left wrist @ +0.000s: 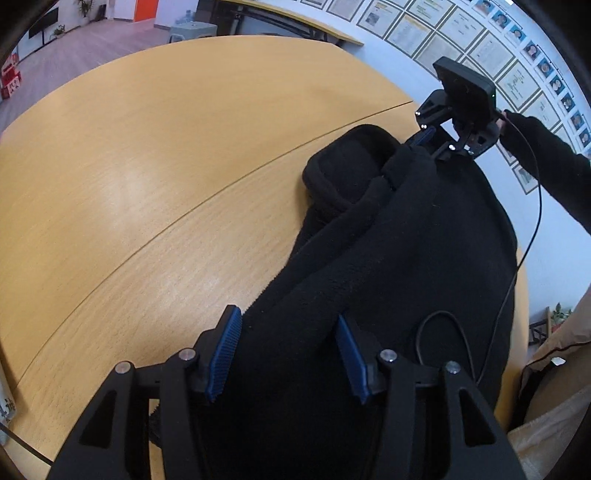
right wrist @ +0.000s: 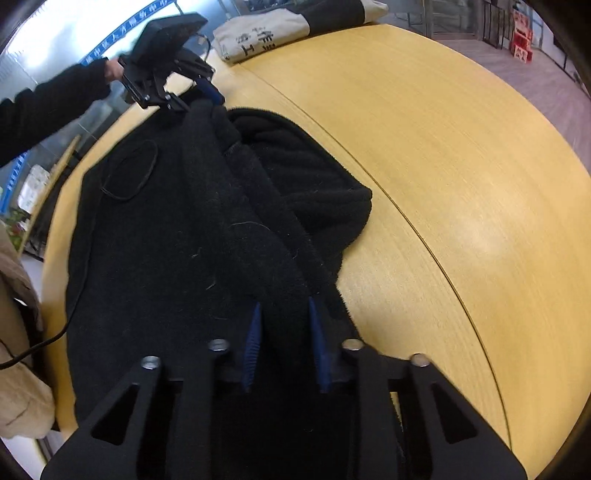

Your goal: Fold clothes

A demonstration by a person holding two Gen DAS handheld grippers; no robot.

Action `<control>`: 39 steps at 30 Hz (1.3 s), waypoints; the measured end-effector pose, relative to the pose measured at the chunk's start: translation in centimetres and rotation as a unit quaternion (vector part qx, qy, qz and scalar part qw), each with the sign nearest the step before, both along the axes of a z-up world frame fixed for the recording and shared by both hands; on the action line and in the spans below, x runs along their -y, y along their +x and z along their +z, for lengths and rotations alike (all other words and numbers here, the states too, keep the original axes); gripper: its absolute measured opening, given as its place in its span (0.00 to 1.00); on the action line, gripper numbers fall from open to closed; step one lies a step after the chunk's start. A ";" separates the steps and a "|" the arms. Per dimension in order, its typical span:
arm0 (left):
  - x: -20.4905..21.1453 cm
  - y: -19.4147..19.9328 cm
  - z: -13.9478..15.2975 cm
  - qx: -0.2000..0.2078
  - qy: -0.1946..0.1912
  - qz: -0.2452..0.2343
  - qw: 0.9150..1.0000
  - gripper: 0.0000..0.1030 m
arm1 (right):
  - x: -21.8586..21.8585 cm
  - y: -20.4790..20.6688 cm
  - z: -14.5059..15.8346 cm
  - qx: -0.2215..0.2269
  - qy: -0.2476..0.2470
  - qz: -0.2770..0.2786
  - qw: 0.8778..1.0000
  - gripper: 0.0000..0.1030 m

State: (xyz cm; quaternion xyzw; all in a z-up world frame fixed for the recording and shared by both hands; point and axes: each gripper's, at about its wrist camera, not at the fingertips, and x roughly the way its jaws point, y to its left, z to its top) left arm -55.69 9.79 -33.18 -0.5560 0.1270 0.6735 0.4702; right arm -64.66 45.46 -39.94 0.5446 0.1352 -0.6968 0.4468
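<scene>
left claw (left wrist: 288, 354): tilted down, blue pads apart | right claw (right wrist: 284, 347): tilted down, pads pinched close

Light wood table (left wrist: 147, 166): black fleece garment (left wrist: 406, 258), beige bag (right wrist: 258, 33).

Garment (left wrist: 406, 240) on table (left wrist: 147, 166).
</scene>
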 end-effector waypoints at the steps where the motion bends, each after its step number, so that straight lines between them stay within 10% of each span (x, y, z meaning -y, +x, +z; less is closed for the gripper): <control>1: 0.0 -0.3 -0.1 0.001 0.000 0.000 1.000 0.53 | -0.1 0.1 0.4 -0.006 -0.006 -0.001 1.000 0.13; 11: 4.2 -1.1 2.0 -0.049 0.052 0.061 0.996 0.53 | -2.6 2.8 1.1 -0.074 -0.002 -0.036 0.997 0.22; 16: 2.0 0.1 0.8 -0.043 0.030 0.024 0.998 0.53 | -2.5 1.9 2.4 -0.052 -0.084 -0.069 0.993 0.50; 20: 0.5 0.0 -1.9 -0.023 -0.008 0.022 0.999 0.53 | 1.0 -0.1 0.5 -0.025 -0.072 -0.047 0.996 0.45; 22: 0.7 0.4 -1.7 -0.036 -0.002 0.025 0.999 0.53 | 2.6 -0.5 -1.1 0.000 -0.064 -0.031 0.997 0.15; 26: 1.8 0.3 -0.6 -0.045 0.001 0.024 0.999 0.51 | 2.7 1.1 -0.3 -0.056 -0.064 -0.025 0.996 0.09; 32: 3.7 -0.1 1.8 -0.078 0.057 0.039 0.995 0.35 | 0.6 3.4 3.0 -0.134 -0.086 -0.024 0.987 0.08; 39: 4.0 0.3 -1.4 -0.038 0.012 0.022 0.999 0.35 | 0.7 2.8 0.0 -0.138 -0.055 -0.024 0.989 0.16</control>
